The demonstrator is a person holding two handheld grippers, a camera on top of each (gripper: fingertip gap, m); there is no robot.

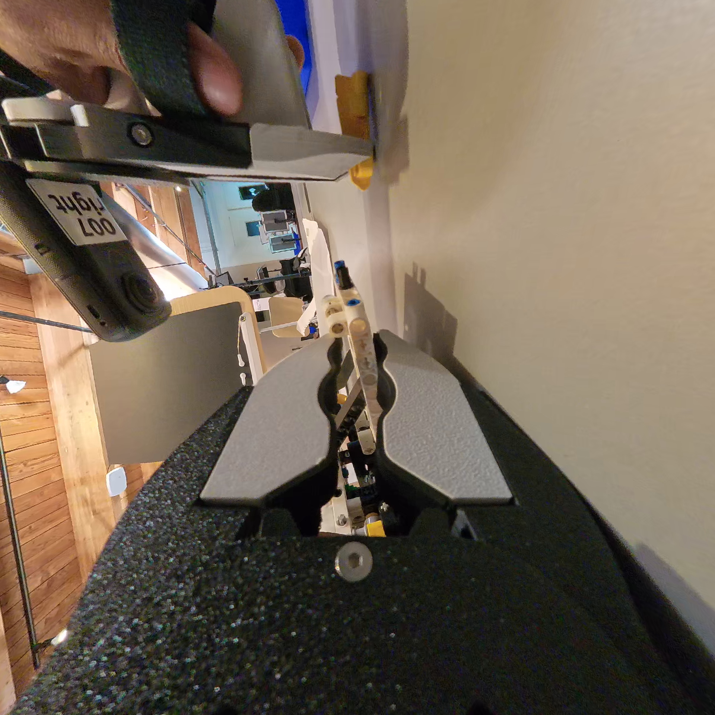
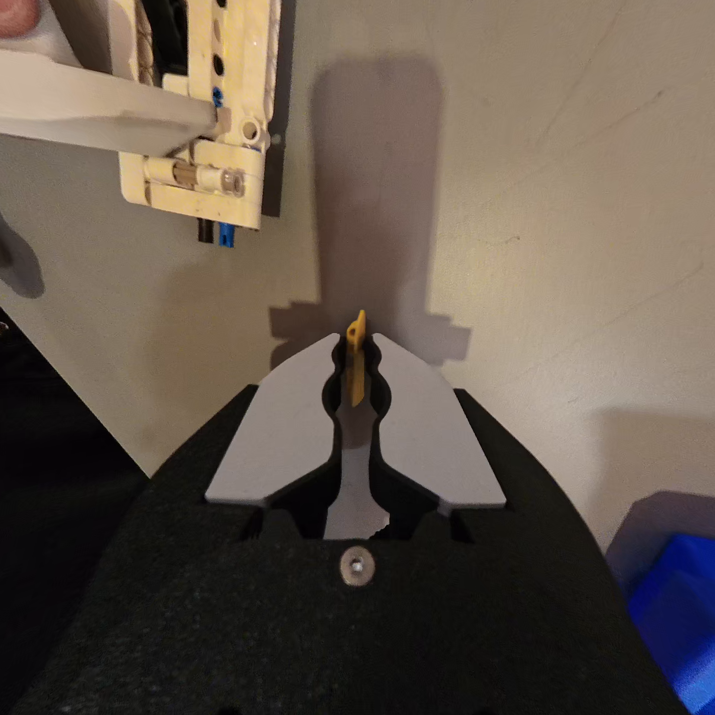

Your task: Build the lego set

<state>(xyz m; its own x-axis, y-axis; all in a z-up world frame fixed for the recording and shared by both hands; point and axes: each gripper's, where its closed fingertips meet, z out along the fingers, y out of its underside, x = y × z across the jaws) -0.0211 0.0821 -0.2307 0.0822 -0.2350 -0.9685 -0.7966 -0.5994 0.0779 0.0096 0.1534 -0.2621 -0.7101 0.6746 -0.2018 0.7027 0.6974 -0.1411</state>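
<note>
The left claw (image 1: 358, 350) pinches a white plastic building-toy assembly (image 1: 363, 360) made of perforated beams with round holes, its pale surface glossy and a little scuffed. Both grey fingers press on the long beam, which pokes out past the fingertips toward the far end, where a short white connector (image 1: 335, 315) sits at its left and blue and black pins (image 1: 342, 272) cap the tip. In the right wrist view the same assembly (image 2: 216, 116) hangs at the upper left, close above the cream counter (image 2: 541, 193), with a black pin (image 2: 205, 231) and a blue pin (image 2: 227, 234) sticking out of its near end.

The right claw (image 2: 356, 340) is closed on a small yellow plastic piece (image 2: 356, 363), thin and flat with a pointed tip and a small round eye near it; the grey fingers (image 2: 298, 406) grip it edge-on just above the counter. In the left wrist view that yellow piece (image 1: 354, 104) shows beyond the right claw's fingers at the upper part, held against the counter surface, and a hand (image 1: 116, 50) with a dark strap across it grips that tool.

The claw bodies are coarse, grainy black material with smooth matte grey finger plates and a metal screw at the centre. The counter is matte, faintly scratched, and carries hard shadows of both tools. A blue container (image 2: 677, 619) stands at the near right. A white sticker (image 1: 83, 214) with printed characters sits on the right tool's camera housing. Far off are wooden wall panels (image 1: 23, 387) and chairs (image 1: 216, 309).
</note>
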